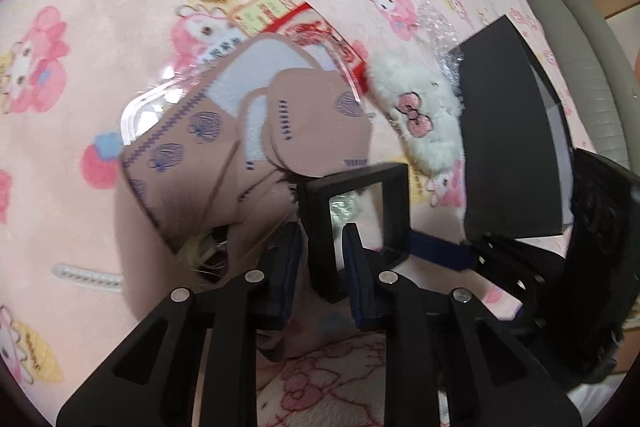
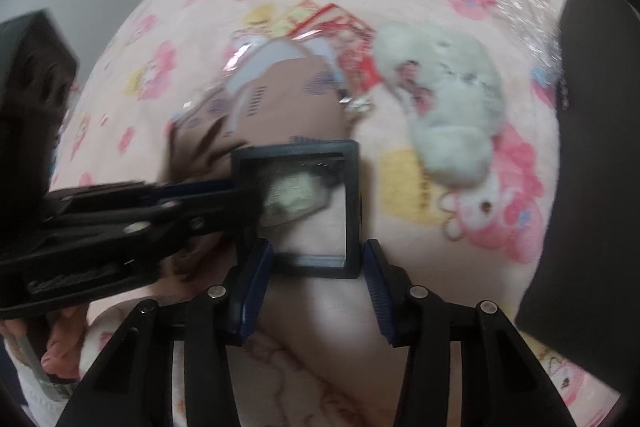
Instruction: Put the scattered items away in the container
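Progress early, judging by the spread: brown printed face masks (image 1: 248,147), white fluffy plush with pink bow (image 1: 424,115) and red packet in a clear sleeve (image 1: 320,31) all lying loose on the pink cartoon-print bed blanket (image 1: 100,7). Nothing visibly inside the matte black box (image 1: 512,131) at right of frame, presumably the container; interior hidden.

Current item: black square frame case with clear window (image 2: 348,187), centre of both views, just in front of the masks and well left of the box. Left tool (image 1: 322,239) pressed together, pinching the case's left wall. Right tool (image 2: 316,255) spread, pads straddling the case's near edge; cannot tell whether pressing.

Case square, so no real long axis. Window facing up toward the cameras; sides running roughly upright in the right wrist view and skewed in the left, possibly tilted. Still to do: carry across to the box, then the rest.
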Demonstrator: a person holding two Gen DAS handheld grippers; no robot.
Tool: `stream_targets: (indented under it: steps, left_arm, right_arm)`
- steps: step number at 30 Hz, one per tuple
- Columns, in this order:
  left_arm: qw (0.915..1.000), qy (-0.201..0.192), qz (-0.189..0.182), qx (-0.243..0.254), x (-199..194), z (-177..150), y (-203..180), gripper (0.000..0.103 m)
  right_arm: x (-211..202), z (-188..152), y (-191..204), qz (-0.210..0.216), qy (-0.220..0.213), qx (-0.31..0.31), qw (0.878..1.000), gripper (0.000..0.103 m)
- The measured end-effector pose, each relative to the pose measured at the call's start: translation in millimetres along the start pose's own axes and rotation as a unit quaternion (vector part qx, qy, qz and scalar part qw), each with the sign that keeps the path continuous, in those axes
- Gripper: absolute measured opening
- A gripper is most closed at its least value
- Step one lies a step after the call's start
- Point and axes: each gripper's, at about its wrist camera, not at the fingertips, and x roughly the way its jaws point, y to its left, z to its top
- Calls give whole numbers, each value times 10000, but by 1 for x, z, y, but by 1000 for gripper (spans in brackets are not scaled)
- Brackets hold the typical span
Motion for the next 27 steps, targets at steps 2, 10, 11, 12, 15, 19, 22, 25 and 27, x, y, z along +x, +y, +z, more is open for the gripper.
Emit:
stream_targets:
  steps: [2, 10, 11, 12, 15, 19, 22, 25, 27]
  left_arm:
    - [9997, -77, 220, 3, -3, -5, -1, 21]
    - [9992, -280, 171, -234, -8, -6, 5, 21]
    - [9992, -278, 167, -218, -8, -5, 5, 21]
    - [9994, -248, 143, -201, -6, -3, 4, 21]
    - [9998, -80, 100, -154, 2, 0, 3, 21]
    - [9998, -40, 187, -87, 1, -4, 0, 17]
    - [9995, -114, 276, -77, -4, -14, -2, 15]
    - [9994, -224, 207, -135, -12, -22, -4, 15]
    - [9993, -236, 194, -201, -11, -23, -2, 15]
  right_arm:
    - [-3, -2, 5, 174, 46, -56, 9998, 39]
    - [-16, -4, 12, -96, -217, -209, 9995, 39]
    - [-17, -2, 9, -218, -268, -162, 9993, 39]
    - [-18, -1, 6, -277, -304, -102, 9991, 39]
    - [-12, 3, -5, -338, -251, 108, 9991, 39]
    - [5, 1, -13, 34, 26, 269, 9996, 39]
    - [5, -1, -9, 485, 3, 224, 9986, 34]
    - [-3, -2, 2, 385, -153, -40, 9991, 34]
    - [-6, 0, 2, 348, -223, -37, 9991, 34]
